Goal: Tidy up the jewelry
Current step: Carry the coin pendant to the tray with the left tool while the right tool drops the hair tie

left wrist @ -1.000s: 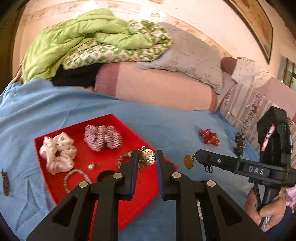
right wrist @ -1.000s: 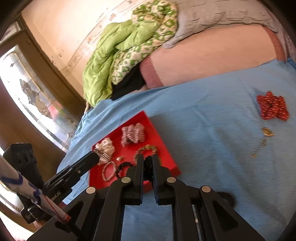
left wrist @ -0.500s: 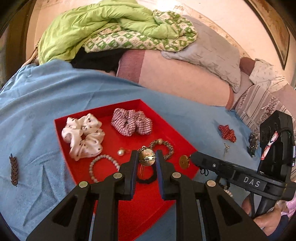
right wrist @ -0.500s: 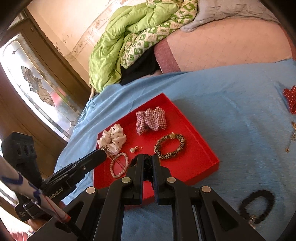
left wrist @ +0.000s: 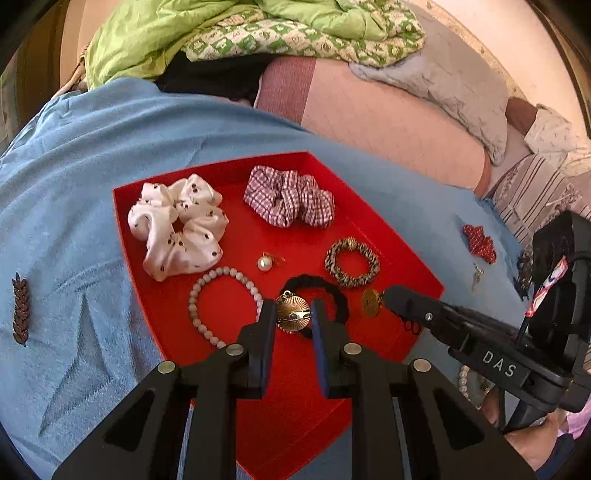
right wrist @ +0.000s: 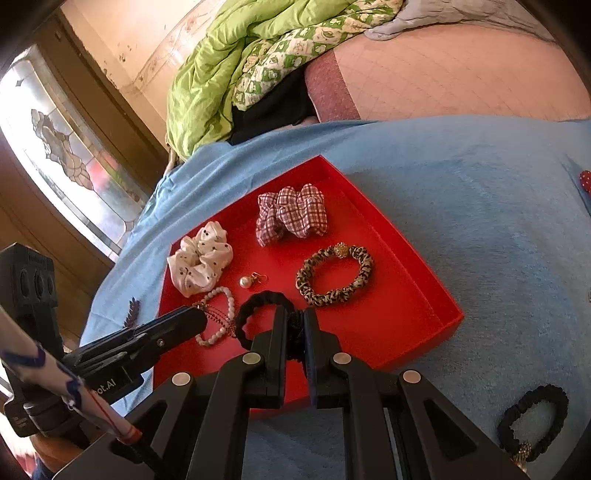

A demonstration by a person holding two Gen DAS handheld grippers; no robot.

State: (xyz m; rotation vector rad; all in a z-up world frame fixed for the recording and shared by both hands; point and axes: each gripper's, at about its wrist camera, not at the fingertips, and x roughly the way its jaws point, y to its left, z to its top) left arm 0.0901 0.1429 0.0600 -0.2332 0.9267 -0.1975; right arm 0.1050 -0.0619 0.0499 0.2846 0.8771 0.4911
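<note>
A red tray (left wrist: 413,269) lies on the blue bedsheet (left wrist: 92,147). In it are a white scrunchie (left wrist: 177,225), a plaid scrunchie (left wrist: 290,201), a pearl earring (left wrist: 264,264), a leopard-print bracelet (left wrist: 351,262) and a pearl bracelet (left wrist: 207,291). My left gripper (left wrist: 293,307) is low over the tray's near part, shut on a gold fan-shaped earring (left wrist: 291,319). My right gripper (right wrist: 293,319) is shut on a black hair tie (right wrist: 255,304) that loops out over the tray floor. A gold disc (left wrist: 371,302) hangs at its tip. Whether the tie rests on the tray is unclear.
On the sheet outside the tray lie a brown leaf-shaped clip (left wrist: 20,308), a red beaded piece (left wrist: 480,243), a thin chain (left wrist: 476,275) and a second black hair tie (right wrist: 532,421). A pink bolster (left wrist: 388,122) and a green quilt (left wrist: 221,29) rise behind. A hand (left wrist: 532,446) grips the right tool.
Both grippers have sunk and come forward over the red tray, which now fills more of each view. Each keeps its grip; the black tie's loop now hangs over the tray floor.
</note>
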